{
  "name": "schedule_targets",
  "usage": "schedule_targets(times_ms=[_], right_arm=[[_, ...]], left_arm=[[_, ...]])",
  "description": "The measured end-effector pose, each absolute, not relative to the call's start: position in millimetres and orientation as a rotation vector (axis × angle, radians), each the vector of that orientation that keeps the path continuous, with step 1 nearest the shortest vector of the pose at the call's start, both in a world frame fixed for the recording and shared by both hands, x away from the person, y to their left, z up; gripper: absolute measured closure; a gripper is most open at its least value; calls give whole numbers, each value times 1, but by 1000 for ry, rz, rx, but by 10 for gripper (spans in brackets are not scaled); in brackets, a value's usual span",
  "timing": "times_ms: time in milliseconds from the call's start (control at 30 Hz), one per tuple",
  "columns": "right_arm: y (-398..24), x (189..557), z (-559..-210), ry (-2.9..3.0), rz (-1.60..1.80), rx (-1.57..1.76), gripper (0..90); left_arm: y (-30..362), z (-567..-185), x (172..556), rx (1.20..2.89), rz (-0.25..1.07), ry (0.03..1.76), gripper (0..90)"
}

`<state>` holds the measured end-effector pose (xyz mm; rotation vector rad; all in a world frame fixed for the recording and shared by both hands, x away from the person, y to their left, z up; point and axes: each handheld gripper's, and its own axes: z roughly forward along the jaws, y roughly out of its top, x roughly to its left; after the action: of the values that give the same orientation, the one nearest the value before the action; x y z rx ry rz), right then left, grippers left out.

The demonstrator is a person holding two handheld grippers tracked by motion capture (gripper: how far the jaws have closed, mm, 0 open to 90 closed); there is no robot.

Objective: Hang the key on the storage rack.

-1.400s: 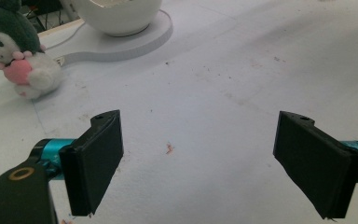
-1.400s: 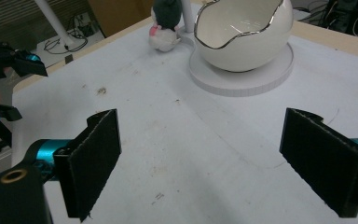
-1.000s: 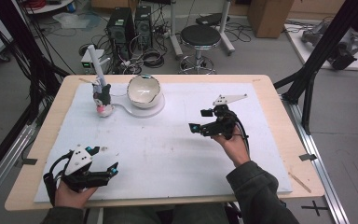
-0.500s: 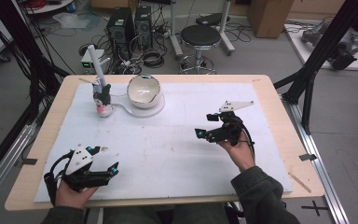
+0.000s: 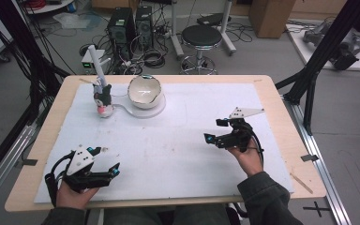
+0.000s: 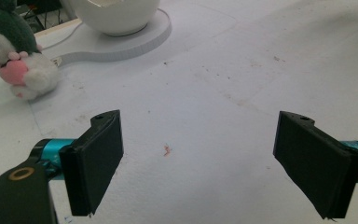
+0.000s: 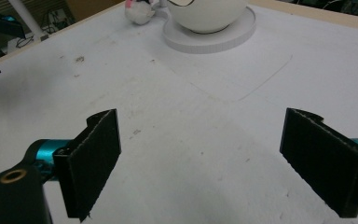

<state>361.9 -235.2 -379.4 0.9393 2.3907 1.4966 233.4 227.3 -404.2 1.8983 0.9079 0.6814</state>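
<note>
High view shows me the left gripper (image 5: 104,169) low in the frame's lower left, held over the white sheet (image 5: 178,154), and the right gripper (image 5: 215,133) right of centre, tipped toward the frame's left. In the left gripper view my two black jaws stand wide apart with nothing between them, bare sheet under the gap; the right gripper view shows the same wide, empty spread.

The things nearest my reach sit in the upper left of the high view. The plush toy (image 5: 103,99) stands upright, its long axis vertical, with a white tube (image 5: 97,64) rising from behind it and leaning slightly toward the top left. In the left gripper view the plush toy (image 6: 14,63) sits at the upper left, its dark head above a pink patch and white body; I cannot tell which way its face points.

Just beside the toy, to its right, the white bowl (image 5: 145,90) stands upright on a flat white round base (image 5: 138,112). I cannot make out anything inside the bowl. Both grippers are well apart from toy and bowl.
</note>
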Motion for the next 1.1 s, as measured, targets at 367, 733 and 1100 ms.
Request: schedule_targets(times_ms=[367,733,1100], right_arm=[[-251,353,-385,2362,1481,950,114],[-266,345,-389,2338,1474,967,114],[-281,335,-395,2306,1489,994,114]], left_arm=[[227,-404,234,1899,678,909,163],[227,-404,234,1897,680,909,163],[226,-405,234,1892,679,909,163]])
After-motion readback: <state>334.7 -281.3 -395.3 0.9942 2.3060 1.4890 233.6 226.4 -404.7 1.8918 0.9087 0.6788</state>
